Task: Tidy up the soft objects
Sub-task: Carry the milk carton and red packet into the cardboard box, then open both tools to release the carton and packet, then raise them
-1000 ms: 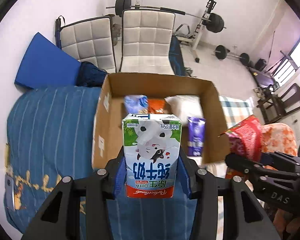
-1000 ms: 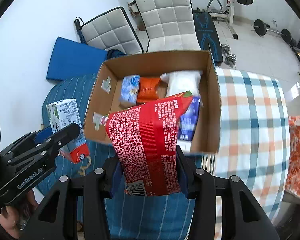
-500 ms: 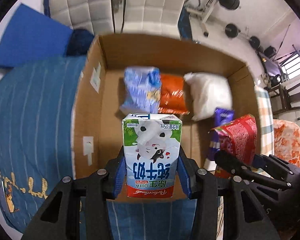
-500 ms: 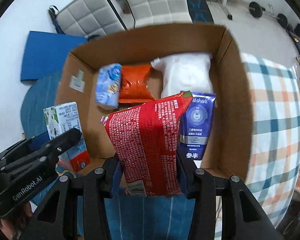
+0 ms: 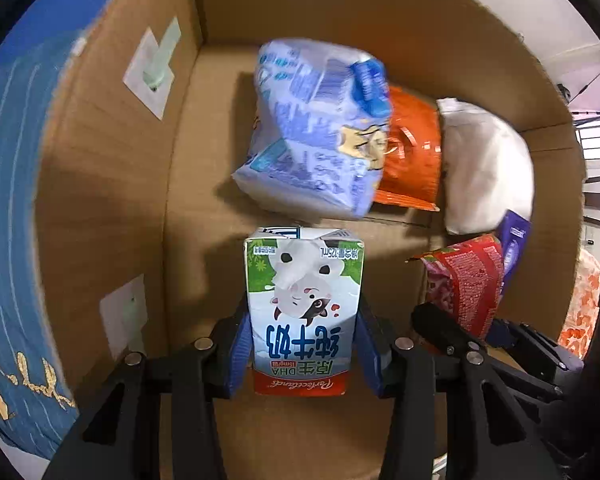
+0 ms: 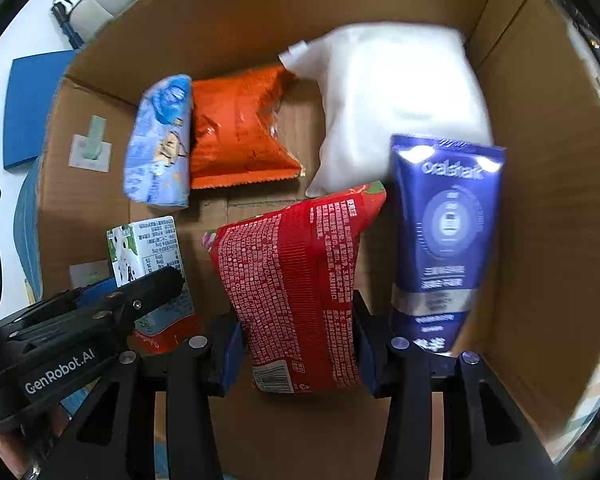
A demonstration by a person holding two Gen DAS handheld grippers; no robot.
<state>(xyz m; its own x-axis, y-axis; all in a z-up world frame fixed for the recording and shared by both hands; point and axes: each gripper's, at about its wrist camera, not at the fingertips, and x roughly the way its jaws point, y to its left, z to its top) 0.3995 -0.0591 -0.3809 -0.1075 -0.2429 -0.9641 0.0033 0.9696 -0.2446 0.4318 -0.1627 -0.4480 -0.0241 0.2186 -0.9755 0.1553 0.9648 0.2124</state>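
My left gripper [image 5: 302, 344] is shut on a small milk carton [image 5: 302, 308] with a cow print, held inside the cardboard box [image 5: 100, 184] near its front left. My right gripper [image 6: 298, 340] is shut on a red snack bag [image 6: 300, 280], held inside the same box [image 6: 540, 240] at its front middle. The red bag [image 5: 466, 280] also shows to the right in the left wrist view. The milk carton [image 6: 148, 248] and the left gripper's finger [image 6: 148, 288] show at the left in the right wrist view.
In the box lie a light blue packet [image 5: 316, 128], an orange snack bag [image 6: 240, 128], a white soft pack [image 6: 400, 96] and a blue tube [image 6: 444, 232]. A blue striped cloth [image 5: 8, 200] lies left of the box.
Both grippers have moved forward and down from above the box rim into the box, each still holding its item. The box contents now fill the views.
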